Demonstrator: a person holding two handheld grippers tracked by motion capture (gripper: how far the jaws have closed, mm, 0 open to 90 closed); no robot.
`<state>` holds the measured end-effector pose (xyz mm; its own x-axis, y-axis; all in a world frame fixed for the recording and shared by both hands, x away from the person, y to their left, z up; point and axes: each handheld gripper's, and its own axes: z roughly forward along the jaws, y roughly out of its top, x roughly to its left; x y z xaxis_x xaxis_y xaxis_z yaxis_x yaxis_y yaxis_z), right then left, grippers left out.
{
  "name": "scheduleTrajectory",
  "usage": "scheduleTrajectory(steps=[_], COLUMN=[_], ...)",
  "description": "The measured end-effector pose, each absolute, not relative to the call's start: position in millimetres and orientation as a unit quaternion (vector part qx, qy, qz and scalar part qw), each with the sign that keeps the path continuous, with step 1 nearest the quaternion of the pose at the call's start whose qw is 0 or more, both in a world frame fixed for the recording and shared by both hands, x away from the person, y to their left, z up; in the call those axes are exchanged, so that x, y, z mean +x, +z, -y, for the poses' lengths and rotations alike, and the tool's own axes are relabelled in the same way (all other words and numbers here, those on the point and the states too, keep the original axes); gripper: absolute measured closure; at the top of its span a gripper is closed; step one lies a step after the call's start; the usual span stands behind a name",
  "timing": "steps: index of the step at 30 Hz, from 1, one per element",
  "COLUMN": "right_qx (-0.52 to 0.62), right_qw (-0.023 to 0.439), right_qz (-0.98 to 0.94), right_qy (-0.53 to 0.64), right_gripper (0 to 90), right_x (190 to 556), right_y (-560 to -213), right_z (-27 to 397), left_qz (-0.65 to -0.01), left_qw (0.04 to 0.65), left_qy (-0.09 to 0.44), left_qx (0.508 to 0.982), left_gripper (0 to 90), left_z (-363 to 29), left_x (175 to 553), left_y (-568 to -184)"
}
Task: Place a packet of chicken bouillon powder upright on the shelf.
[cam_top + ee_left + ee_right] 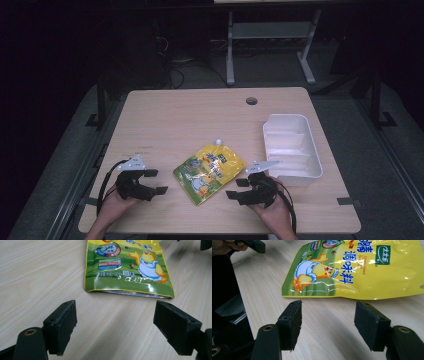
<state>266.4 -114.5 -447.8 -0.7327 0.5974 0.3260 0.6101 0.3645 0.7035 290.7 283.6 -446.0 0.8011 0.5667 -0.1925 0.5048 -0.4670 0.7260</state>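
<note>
One white bin [292,148], high view

Yellow-green pouch [352,270]: blue Chinese characters, "Granulated" in small print, green brand square; "2.3" near bottom seam.

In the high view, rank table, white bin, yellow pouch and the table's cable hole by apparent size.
1. table
2. white bin and yellow pouch: they look about alike, too close to rank
3. cable hole

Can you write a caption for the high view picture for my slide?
Two open black grippers, left gripper and right gripper, flank a flat yellow-green pouch beside a white plastic bin.
</note>
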Motion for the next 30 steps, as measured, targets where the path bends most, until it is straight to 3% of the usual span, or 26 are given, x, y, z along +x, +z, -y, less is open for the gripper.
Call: scheduleTrajectory(steps=[17,30], right_qx=[-0.371,-0.373], right_qw=[-0.005,-0.01], right_qz=[0.828,0.831], right_qy=[-0.42,-0.413], right_gripper=[38.4,37.7], right_x=[270.1,271.7], right_y=[-449.8,-451.6], right_z=[114.7,113.2], left_qz=[-0.311,-0.305], left_qw=[0.407,0.412], left_qy=[0.054,0.05], left_qx=[0.857,0.857], left_gripper=[23.6,41.0], left_z=[-270.7,-248.0], left_x=[298.6,301.5], left_y=[-446.2,-434.6])
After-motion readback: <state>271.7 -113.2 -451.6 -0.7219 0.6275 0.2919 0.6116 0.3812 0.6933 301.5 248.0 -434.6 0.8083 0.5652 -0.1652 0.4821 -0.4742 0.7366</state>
